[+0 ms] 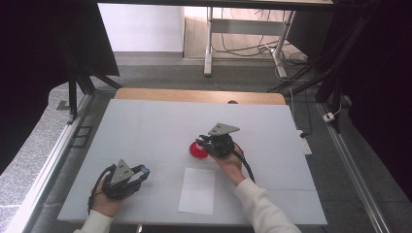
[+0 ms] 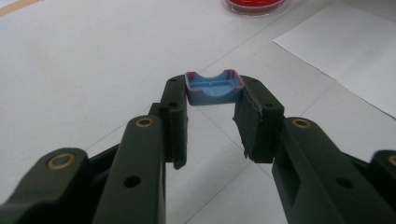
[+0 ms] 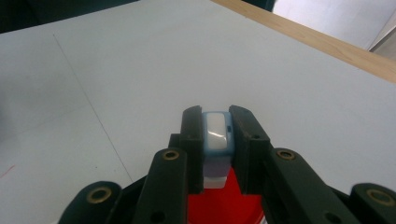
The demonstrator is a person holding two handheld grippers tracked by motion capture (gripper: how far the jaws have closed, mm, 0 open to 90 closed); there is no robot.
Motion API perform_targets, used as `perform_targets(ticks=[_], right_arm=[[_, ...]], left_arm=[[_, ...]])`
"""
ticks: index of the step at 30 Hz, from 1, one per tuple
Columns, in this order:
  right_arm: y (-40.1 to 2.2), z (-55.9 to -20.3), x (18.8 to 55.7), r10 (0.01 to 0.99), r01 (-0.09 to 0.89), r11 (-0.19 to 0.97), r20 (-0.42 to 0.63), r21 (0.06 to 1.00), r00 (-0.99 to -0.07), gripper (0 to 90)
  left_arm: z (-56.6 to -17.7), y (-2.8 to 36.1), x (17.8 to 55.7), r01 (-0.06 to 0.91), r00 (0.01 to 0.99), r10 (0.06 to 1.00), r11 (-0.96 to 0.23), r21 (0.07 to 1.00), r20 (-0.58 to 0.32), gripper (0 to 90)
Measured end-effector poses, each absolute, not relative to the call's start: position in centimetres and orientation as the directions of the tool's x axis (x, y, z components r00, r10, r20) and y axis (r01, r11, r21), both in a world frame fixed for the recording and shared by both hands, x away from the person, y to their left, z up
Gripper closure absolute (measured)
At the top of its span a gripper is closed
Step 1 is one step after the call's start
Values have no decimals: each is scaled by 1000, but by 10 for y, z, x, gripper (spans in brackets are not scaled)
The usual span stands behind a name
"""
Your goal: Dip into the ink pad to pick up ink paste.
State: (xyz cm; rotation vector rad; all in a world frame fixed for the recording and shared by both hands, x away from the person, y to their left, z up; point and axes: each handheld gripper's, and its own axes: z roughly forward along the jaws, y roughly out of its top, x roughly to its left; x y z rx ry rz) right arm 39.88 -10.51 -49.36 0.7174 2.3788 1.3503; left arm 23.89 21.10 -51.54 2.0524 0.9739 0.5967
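A: High view first. What is each hand doing?

B: The left gripper (image 1: 127, 175) sits near the table's (image 1: 145, 126) front left corner. The right gripper (image 1: 219, 141) hangs over a red dish (image 1: 196, 150) mid-table, just beyond a white sheet of paper (image 1: 197, 190). The top is pale, flat and matte, so little should slide. Beyond it: grey floor, desk legs, loose cables, dark curtains at the sides.

A: Left gripper view?

B: Its jaws are clamped on a small blue cap (image 2: 214, 88), a hollow plastic shell held by its two side walls. I'd judge it light, stiff and smooth; the walls look thin, so a hard squeeze might crack them.

A: Right gripper view?

B: Those jaws grip a small blue stamp body (image 3: 215, 133) with a white top, flat sides against the pads, directly above the red dish (image 3: 219, 205). Likely light, rigid and a bit slick. The flat sides are the sound place to hold; its wet end could smear.
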Motion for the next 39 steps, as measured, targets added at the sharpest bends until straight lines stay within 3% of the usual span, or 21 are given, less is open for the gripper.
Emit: perform_targets(ticks=[39], right_arm=[[-96, -508, 403, 561, 293, 495, -44, 818, -826, 755]], left_arm=[[-516, 211, 239, 437, 595, 799, -411, 800, 86, 648]])
